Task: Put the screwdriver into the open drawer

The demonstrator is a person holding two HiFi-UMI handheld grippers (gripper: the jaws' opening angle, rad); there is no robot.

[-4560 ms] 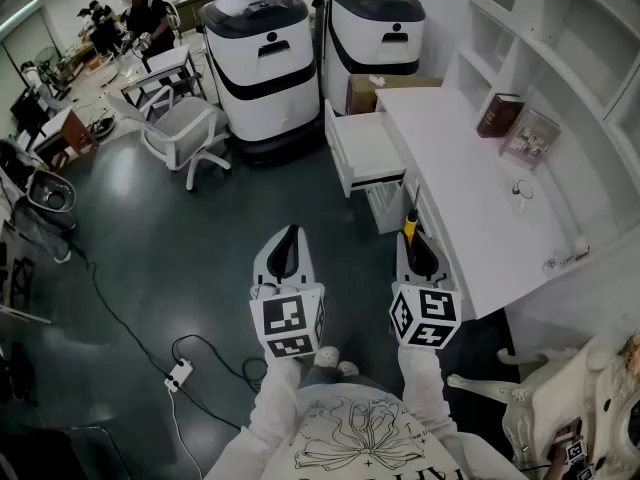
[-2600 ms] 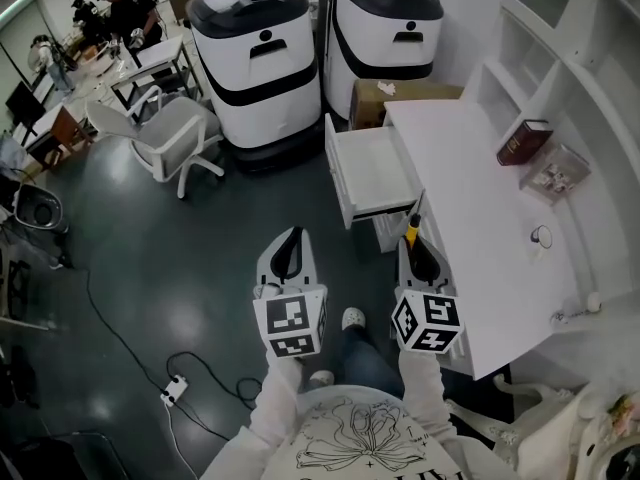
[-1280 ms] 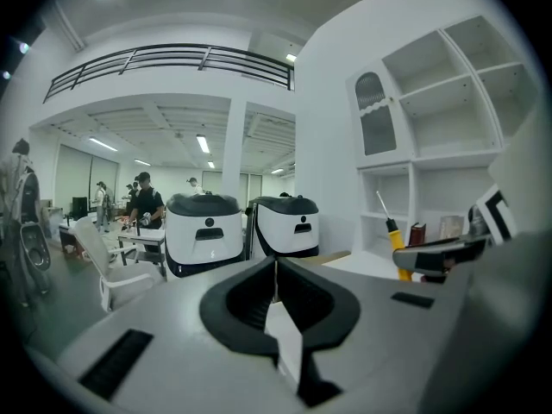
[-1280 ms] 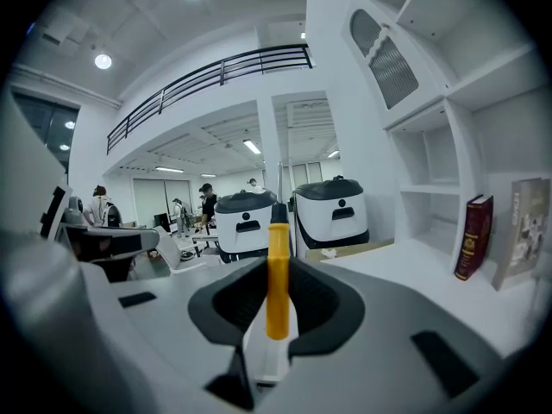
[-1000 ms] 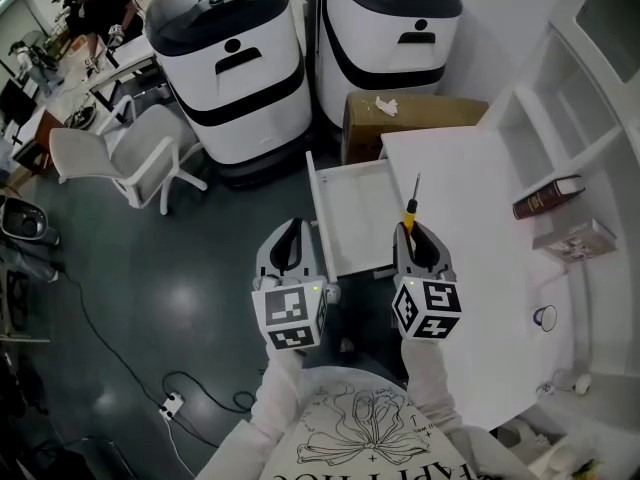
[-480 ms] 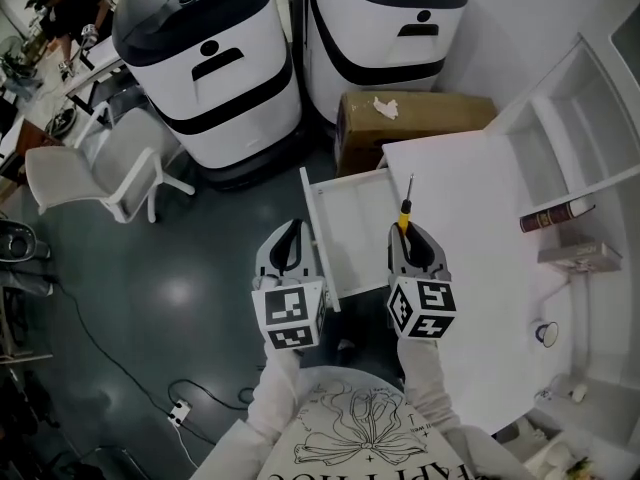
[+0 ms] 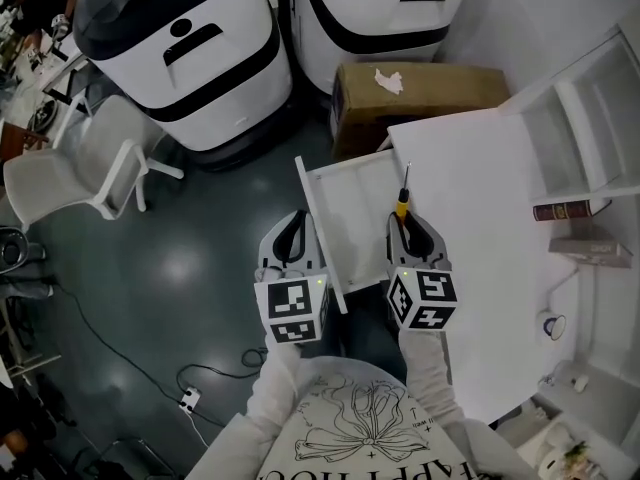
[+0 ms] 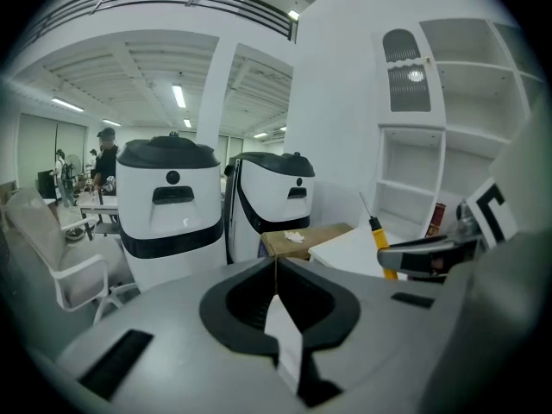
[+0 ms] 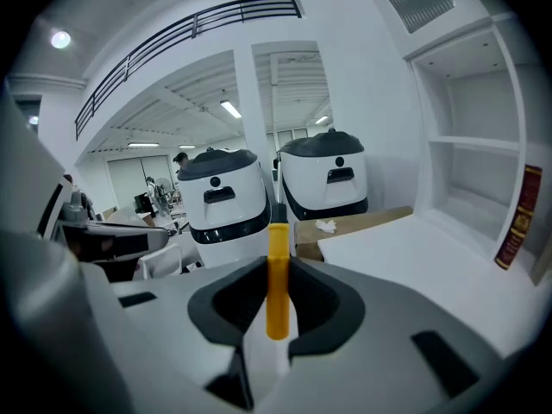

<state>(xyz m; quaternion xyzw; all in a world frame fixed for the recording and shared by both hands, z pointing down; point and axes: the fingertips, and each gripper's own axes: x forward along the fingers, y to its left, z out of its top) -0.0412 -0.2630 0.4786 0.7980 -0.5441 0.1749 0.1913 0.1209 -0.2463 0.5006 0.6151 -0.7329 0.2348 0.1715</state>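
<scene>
Yellow plastic shows between the jaws of my right gripper (image 7: pixel 411 234): they are pinched on the handle of the screwdriver (image 7: pixel 401 202), whose black collar and thin metal shaft stick out ahead of the fingertips. From the head view the tool points away from me, with its tip over the line where the open drawer (image 7: pixel 318 220) meets the edge of the white desk (image 7: pixel 470 218); the handle hangs above the drawer's right side, clear of its white floor. The right gripper view shows the handle upright in the middle of the jaws, gripped on both sides. My left gripper (image 7: pixel 291 238) hangs over the dark floor (image 7: pixel 200 268), just beside the drawer's front panel, its jaws pressed together with nothing between them. Beyond the drawer sits a brown cardboard box (image 7: pixel 430 88) with a scrap of white on top, and behind that stand two large white-and-black machines (image 7: pixel 190 48). A white chair (image 7: pixel 70 178) stands well off to the left, and a dark red book (image 7: pixel 565 210) lies on the desk's far right.
</scene>
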